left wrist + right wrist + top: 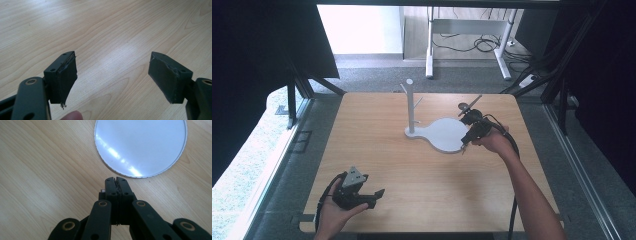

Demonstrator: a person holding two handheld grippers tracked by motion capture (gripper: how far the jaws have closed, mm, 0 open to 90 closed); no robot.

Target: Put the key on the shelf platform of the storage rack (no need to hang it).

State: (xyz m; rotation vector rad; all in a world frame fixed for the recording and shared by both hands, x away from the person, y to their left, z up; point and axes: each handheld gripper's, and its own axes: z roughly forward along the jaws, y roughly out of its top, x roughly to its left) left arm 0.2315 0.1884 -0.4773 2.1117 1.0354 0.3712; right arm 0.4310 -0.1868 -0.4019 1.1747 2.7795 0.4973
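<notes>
While the left gripper (pixel 373 196) rests with jaws wide apart and nothing between them at the near left corner of the counter (pixel 422 180), the right gripper (pixel 116 181) has its jaws pressed together just short of the round white base plate (pixel 140 145). That plate lies straight ahead of the right gripper's tips, close but apart. The white peg stand (pixel 410 105) rises at the plate's far left end, so the right hand is much nearer.

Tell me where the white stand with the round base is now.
In the high view, the white stand sits near the middle of the wooden table, toward its far side, its round base just left of the shut right claw.
</notes>
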